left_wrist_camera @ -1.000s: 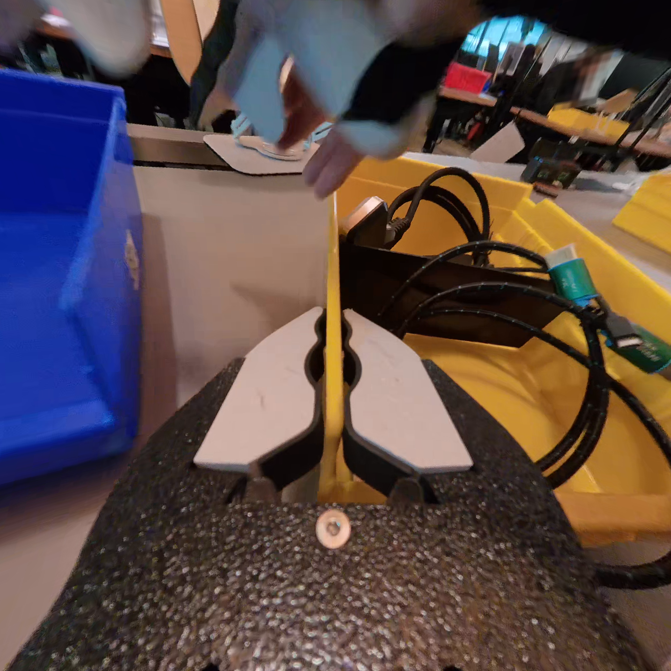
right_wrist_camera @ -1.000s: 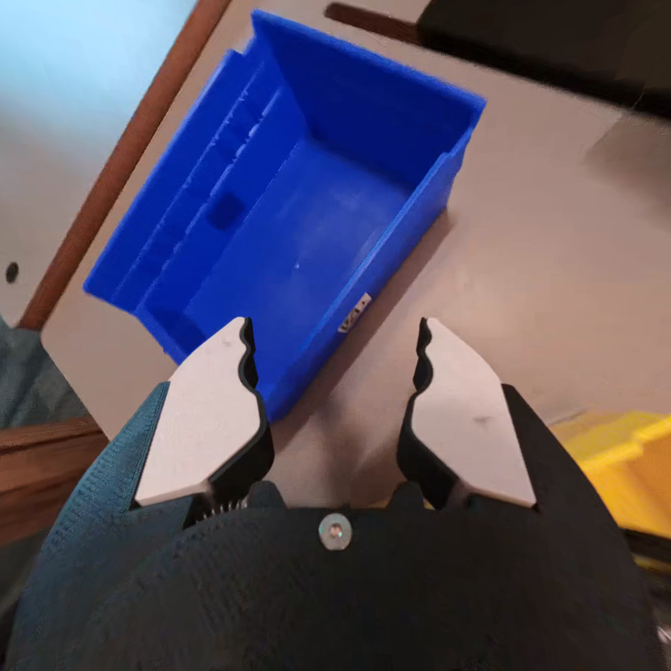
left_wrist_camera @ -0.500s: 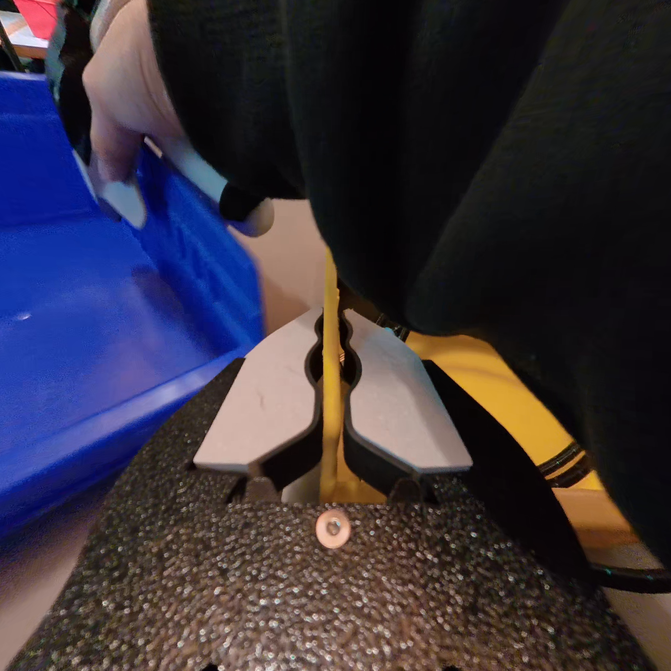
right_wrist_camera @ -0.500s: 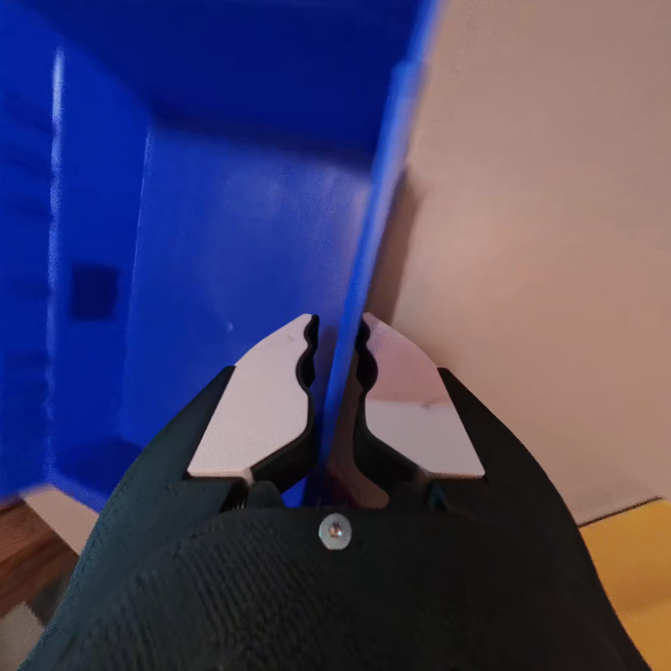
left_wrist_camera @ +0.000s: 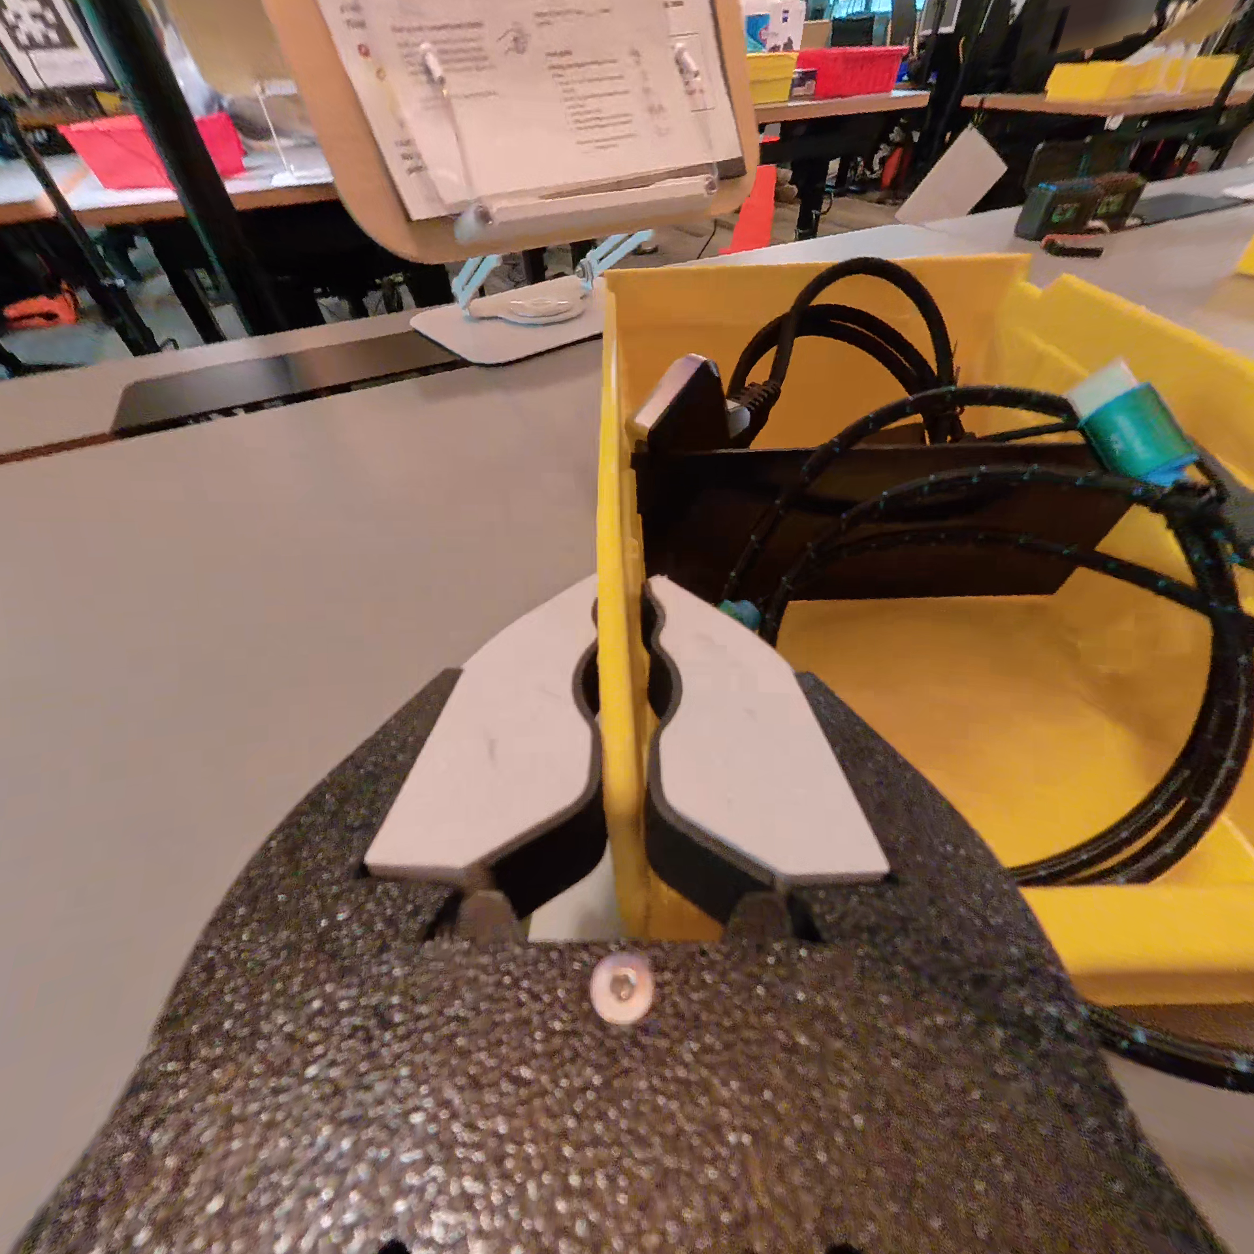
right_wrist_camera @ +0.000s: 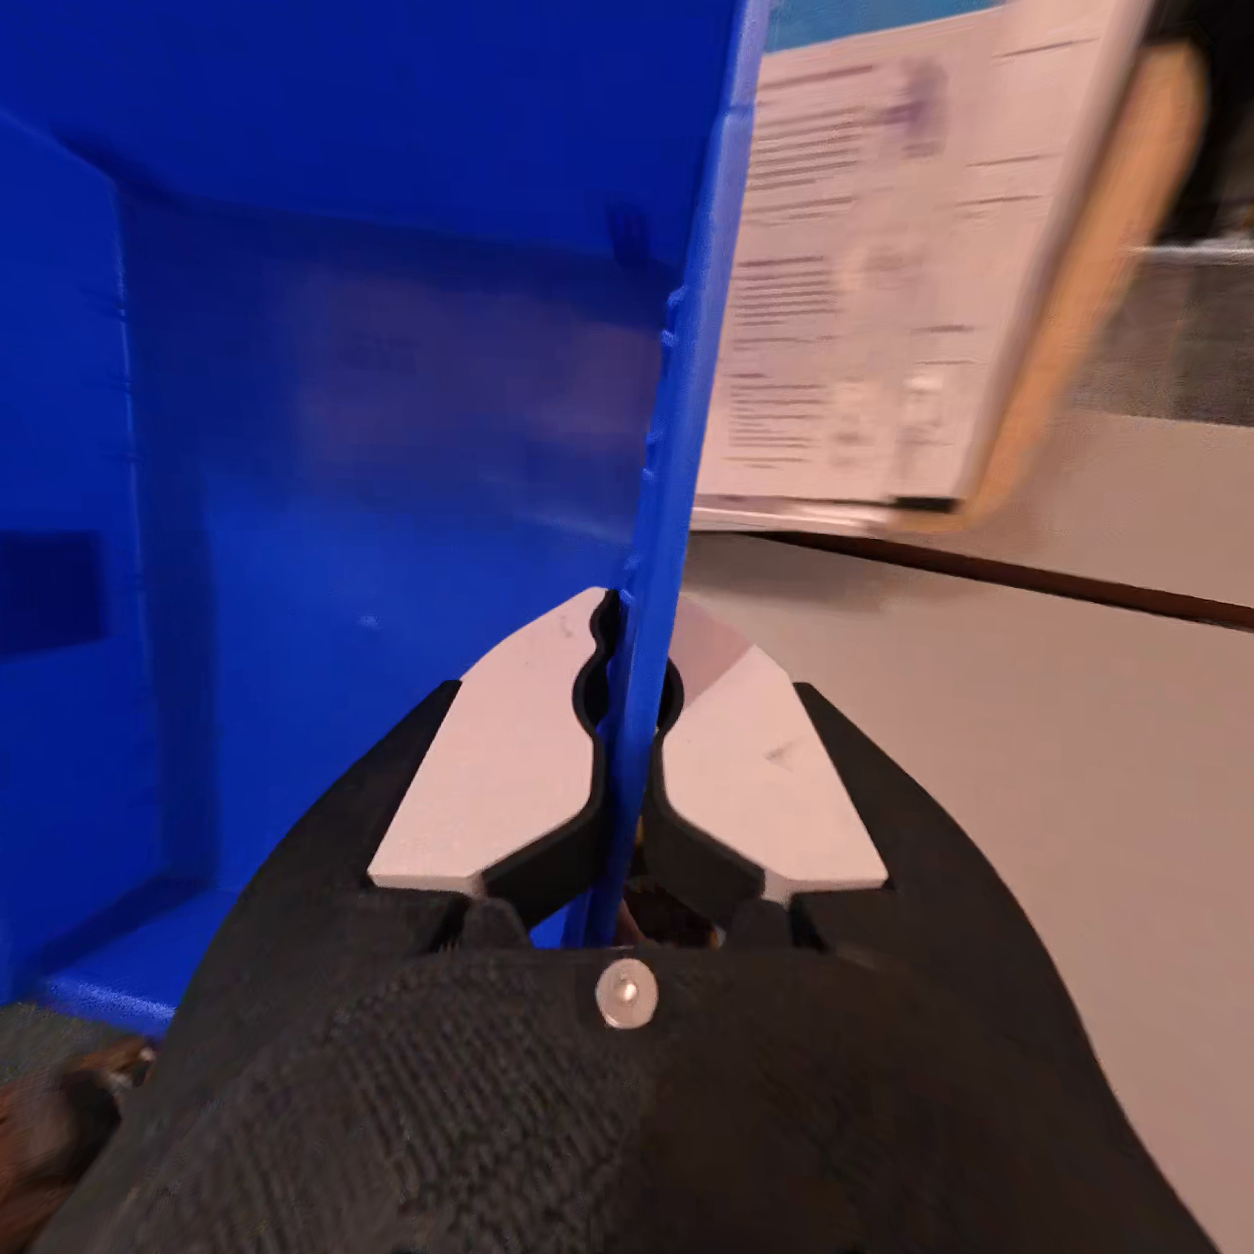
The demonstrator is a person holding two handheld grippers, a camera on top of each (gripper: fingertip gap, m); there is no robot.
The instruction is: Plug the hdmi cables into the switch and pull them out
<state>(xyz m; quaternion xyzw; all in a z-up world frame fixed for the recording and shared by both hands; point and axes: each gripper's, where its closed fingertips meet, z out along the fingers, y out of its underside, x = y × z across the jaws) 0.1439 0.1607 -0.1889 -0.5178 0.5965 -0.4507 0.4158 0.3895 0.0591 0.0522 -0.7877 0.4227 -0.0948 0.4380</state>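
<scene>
My left gripper (left_wrist_camera: 623,614) has its jaws pinched on the left wall of the yellow bin (left_wrist_camera: 614,543); bare grey bench (left_wrist_camera: 271,577) lies open to its left. My right gripper (right_wrist_camera: 638,628) jaws clamp the blue bin (right_wrist_camera: 668,475) wall, bench to the right. Black braided hdmi cables (left_wrist_camera: 1221,712) with a teal plug (left_wrist_camera: 1130,434) coil in the yellow bin beside a black switch (left_wrist_camera: 685,400).

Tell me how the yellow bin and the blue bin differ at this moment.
The yellow bin holds black cables and a black box; the blue bin shows nothing inside. The yellow bin sits on the table; the blue bin looks tilted, with motion blur behind it. Shared: each has one side wall pinched between shut jaws.
</scene>
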